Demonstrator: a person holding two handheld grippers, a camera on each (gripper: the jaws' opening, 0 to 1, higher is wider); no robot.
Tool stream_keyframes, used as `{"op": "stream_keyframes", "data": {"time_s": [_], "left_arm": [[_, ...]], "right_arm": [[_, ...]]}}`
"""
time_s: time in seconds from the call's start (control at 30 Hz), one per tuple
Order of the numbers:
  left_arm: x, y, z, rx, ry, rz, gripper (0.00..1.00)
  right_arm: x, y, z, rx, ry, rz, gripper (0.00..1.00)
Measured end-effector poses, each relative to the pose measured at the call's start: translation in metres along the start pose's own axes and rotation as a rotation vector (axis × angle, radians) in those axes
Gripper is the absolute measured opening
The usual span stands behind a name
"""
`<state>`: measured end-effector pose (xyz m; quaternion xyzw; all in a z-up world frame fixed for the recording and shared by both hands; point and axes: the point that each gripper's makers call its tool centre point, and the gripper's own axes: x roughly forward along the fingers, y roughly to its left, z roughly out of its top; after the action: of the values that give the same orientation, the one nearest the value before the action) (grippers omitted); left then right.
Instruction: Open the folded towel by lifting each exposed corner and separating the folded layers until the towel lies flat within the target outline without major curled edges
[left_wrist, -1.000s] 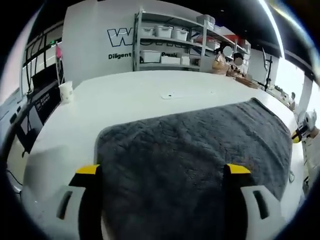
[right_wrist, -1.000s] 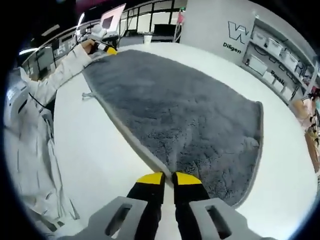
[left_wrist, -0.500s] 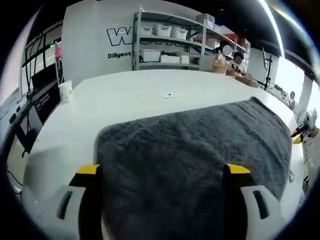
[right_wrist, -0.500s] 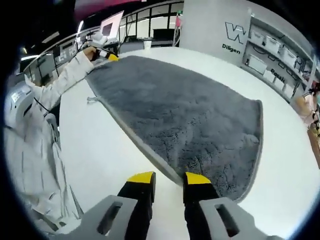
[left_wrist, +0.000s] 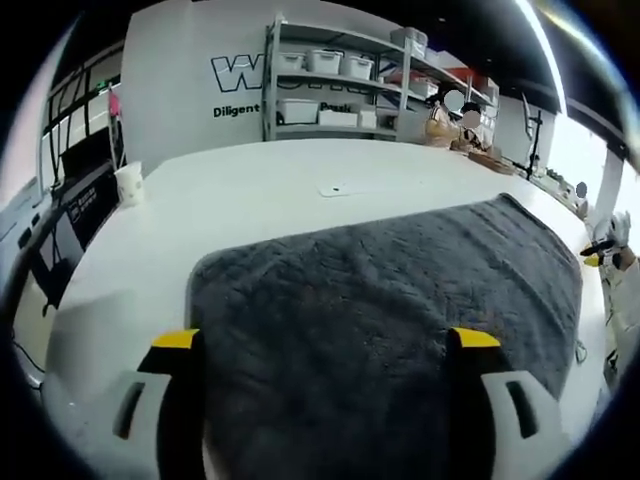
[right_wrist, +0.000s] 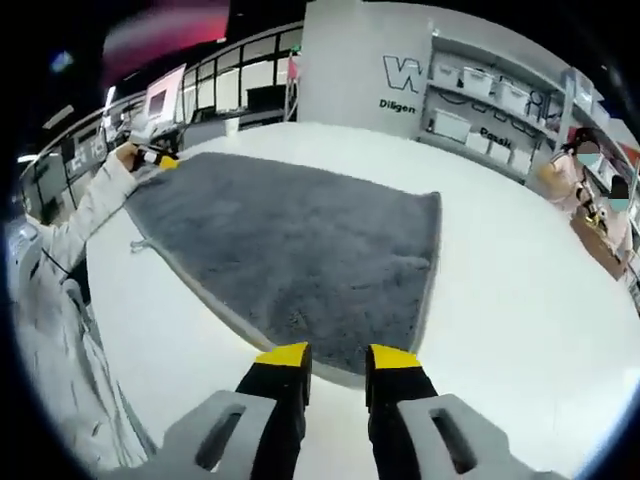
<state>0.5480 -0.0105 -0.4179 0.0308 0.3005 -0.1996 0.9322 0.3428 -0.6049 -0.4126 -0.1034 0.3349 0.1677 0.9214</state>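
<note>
A grey fluffy towel lies spread out on the white table. My left gripper is open wide, its yellow-tipped jaws standing over the towel's near end with nothing pinched. In the right gripper view the towel stretches away from me, flat, with a pale hem. My right gripper is open with a small gap between its jaws, just short of the towel's near edge and touching nothing. The left gripper shows at the towel's far corner, held by a hand. The right gripper shows small at the far right.
A paper cup stands near the table's left edge. A small flat object lies beyond the towel. Shelves with white bins line the back wall, with people beside them. A white sleeve runs along the table's left side.
My right gripper let go of the towel's hem and opened, and its view has swung round toward the shelves. The left gripper has stayed open and still.
</note>
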Motion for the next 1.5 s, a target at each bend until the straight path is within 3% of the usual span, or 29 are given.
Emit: {"op": "stream_keyframes", "data": {"time_s": [0.43,0.7,0.77,1.5], "left_arm": [[0.000,-0.009,-0.005,0.029,0.023,-0.029,0.99],[0.001,-0.002,-0.008,0.013,0.029,-0.014,0.99],[0.001,-0.003,-0.008,0.012,0.030,-0.015,0.99],[0.002,0.000,-0.008,-0.001,0.029,-0.006,0.99]], "right_arm": [[0.016,-0.043,-0.013,0.107,0.039,-0.071,0.16],[0.026,-0.043,-0.018,0.125,0.052,-0.060,0.07],[0.027,-0.043,-0.020,0.123,0.057,-0.060,0.00],[0.019,-0.050,-0.031,0.132,0.056,-0.107,0.00]]}}
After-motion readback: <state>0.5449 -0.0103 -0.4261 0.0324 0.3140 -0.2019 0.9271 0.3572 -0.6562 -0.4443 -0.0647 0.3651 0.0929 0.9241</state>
